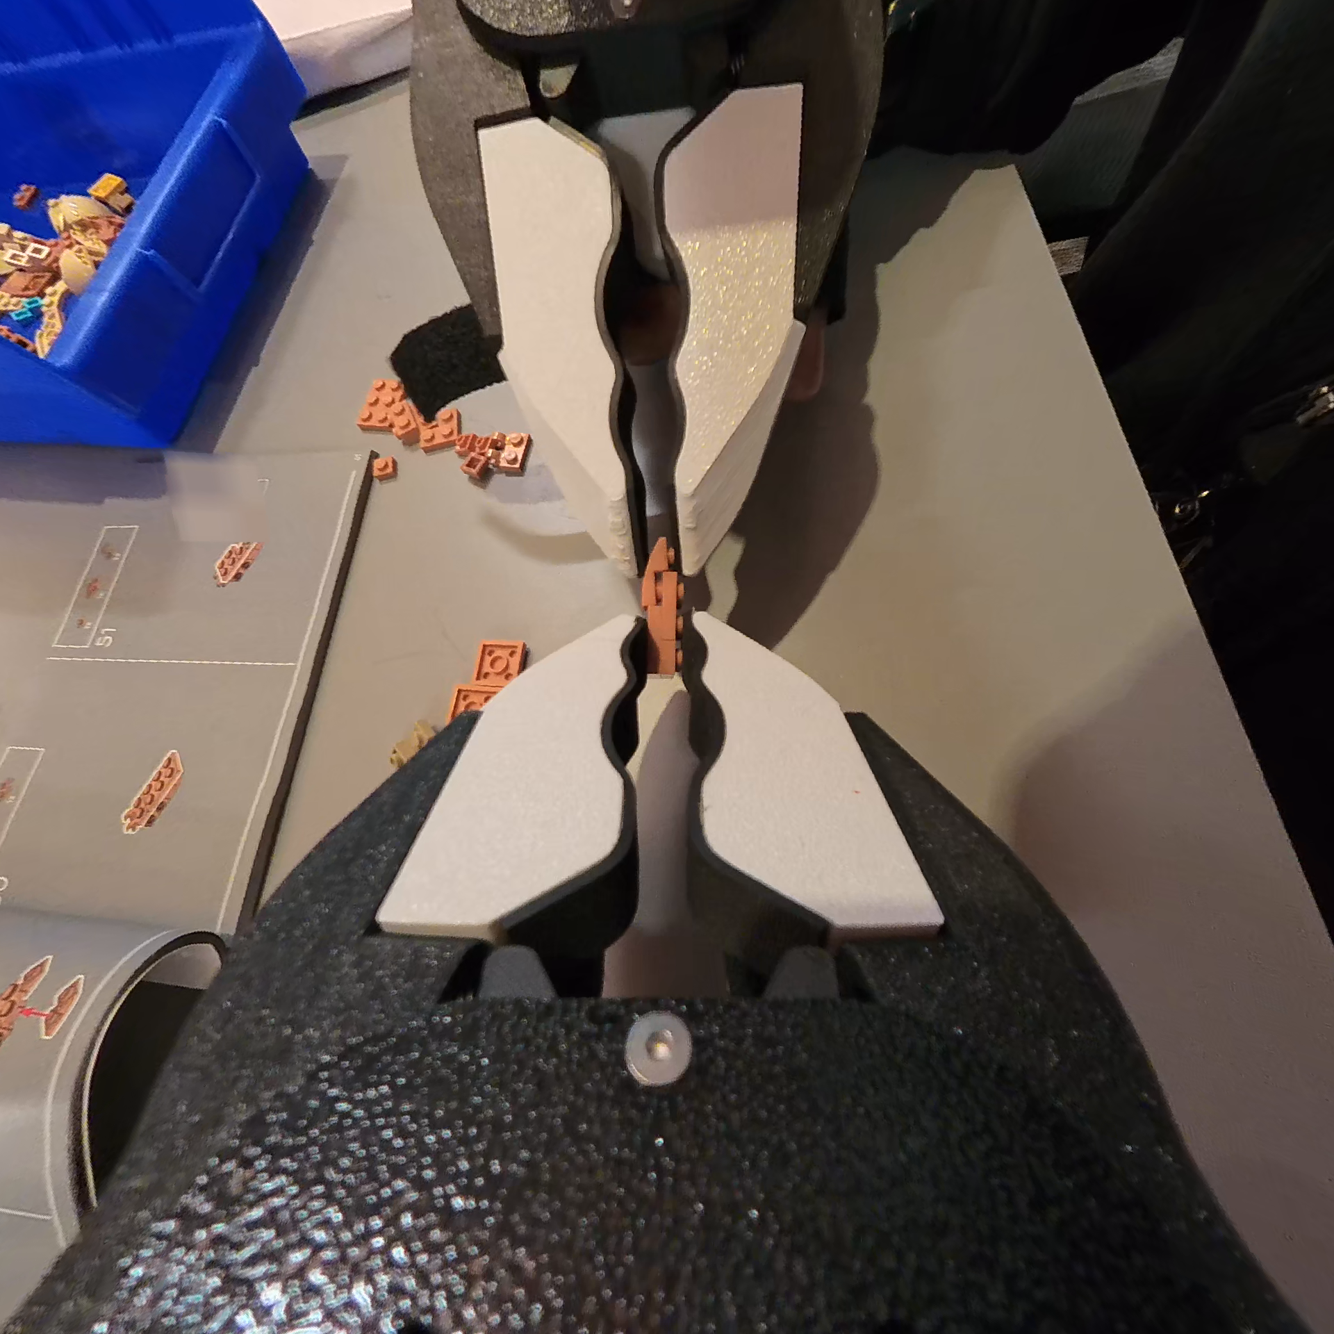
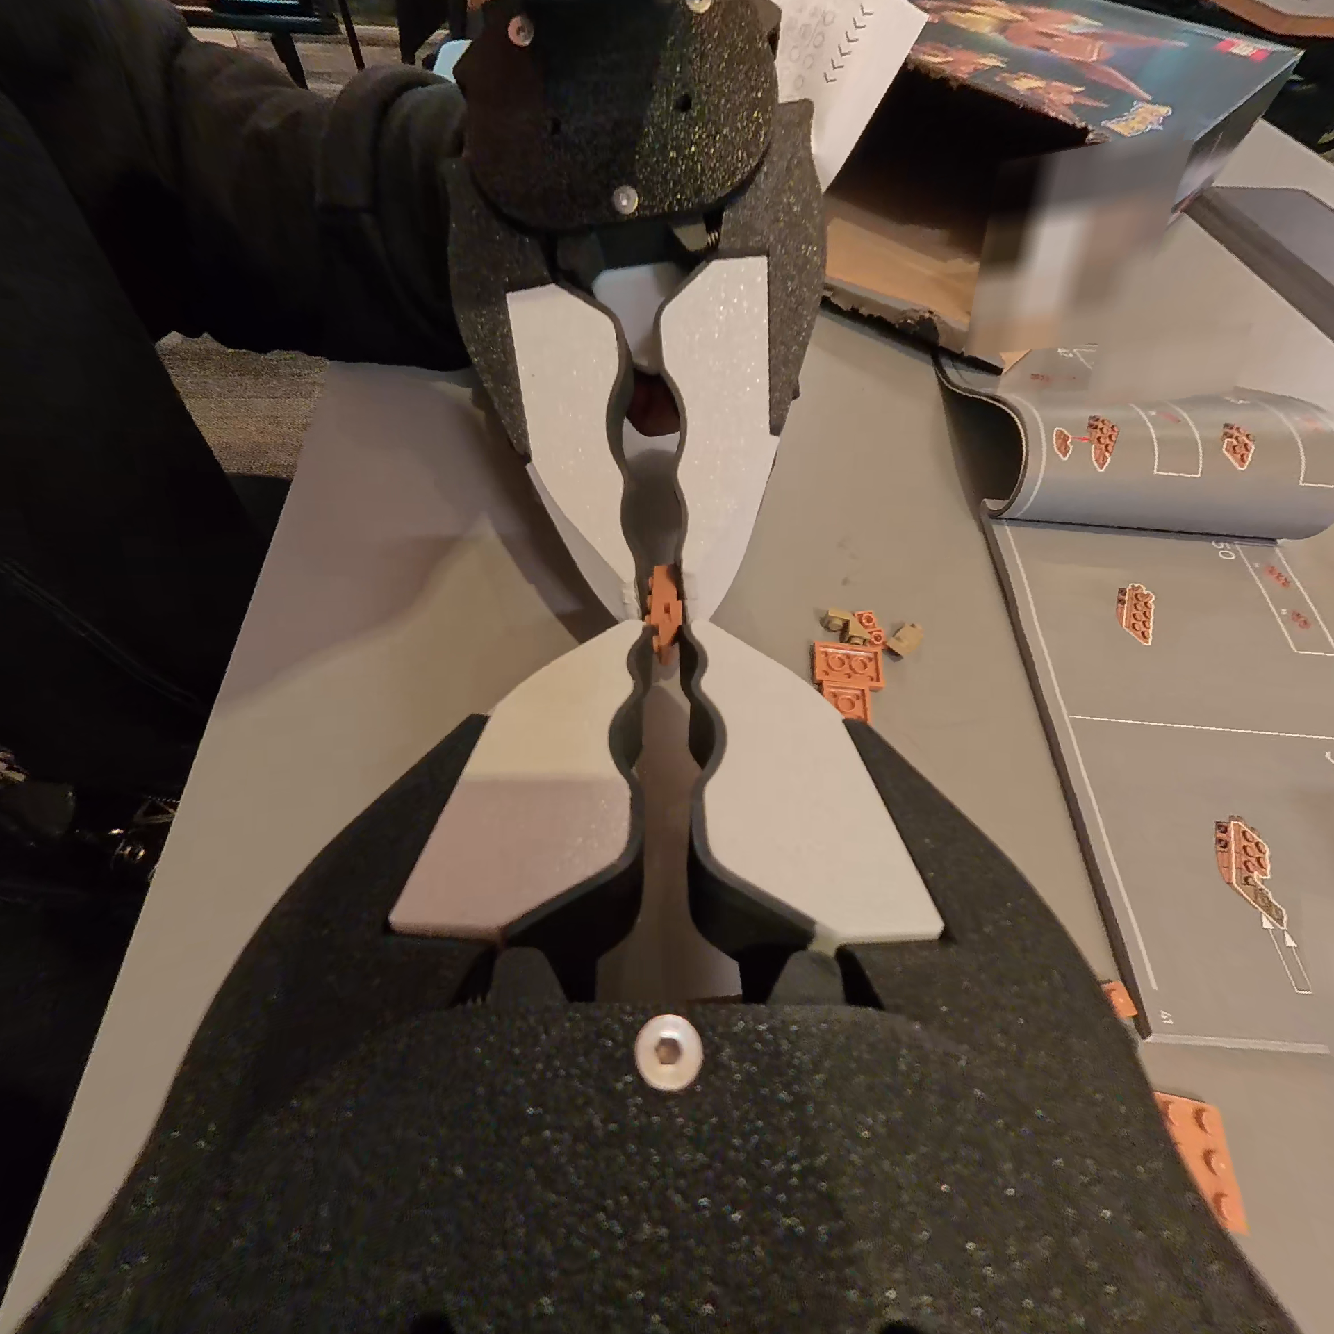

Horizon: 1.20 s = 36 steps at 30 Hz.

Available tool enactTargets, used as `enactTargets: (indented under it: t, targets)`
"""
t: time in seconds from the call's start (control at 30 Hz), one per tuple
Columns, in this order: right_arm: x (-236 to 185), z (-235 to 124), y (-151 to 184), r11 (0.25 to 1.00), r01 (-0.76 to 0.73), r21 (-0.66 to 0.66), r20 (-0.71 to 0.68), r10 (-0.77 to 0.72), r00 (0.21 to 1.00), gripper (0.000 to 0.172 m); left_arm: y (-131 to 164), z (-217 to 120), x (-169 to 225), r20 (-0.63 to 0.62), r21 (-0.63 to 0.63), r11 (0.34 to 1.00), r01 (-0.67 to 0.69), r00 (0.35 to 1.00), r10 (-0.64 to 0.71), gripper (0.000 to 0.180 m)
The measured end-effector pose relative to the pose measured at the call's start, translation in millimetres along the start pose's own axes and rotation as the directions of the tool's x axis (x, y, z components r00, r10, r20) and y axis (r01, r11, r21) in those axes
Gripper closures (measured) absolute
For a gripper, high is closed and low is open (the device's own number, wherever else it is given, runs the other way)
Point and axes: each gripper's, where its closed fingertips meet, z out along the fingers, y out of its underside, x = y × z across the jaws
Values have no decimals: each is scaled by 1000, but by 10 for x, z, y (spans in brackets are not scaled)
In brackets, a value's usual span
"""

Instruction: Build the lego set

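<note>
Bin (image 1: 108, 216) behind booklet (image 1: 180, 686) (left side); loose plates (image 1: 433, 426) between, on table (image 1: 938, 505).

Bare table edge (image 1: 974, 650) beside the gripper tips; loose bricks (image 1: 447, 433), booklet (image 1: 180, 686), blue bin (image 1: 144, 216) opposite.

right gripper (image 2: 668, 642) | jaws pinch orange brick assembly (image 2: 664, 613) | left gripper (image 2: 660, 585) opposite

Matt grey table (image 1: 938, 505); glossy blue plastic bin (image 1: 180, 216); pebbled black tool (image 1: 660, 653).
</note>
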Motion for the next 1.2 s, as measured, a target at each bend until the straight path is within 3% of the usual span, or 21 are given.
enactTargets:
  t: [0.4, 0.87, 1.2]
  targets:
    - [-52, 19, 18, 999, 30, -16, 20, -29, 999, 162, -7, 10, 40, -12, -4, 1000, -23, 1000, 23, 172]
    - [-69, 36, 40, 996, 83, -26, 8, -83, 997, 165, 7, 31, 80, -66, -2, 999, 49, 997, -49, 173]
    - [-29, 20, 26, 1000, 29, -9, 2, -29, 1000, 165, -14, 33, 48, -57, 24, 997, 67, 996, -66, 173]
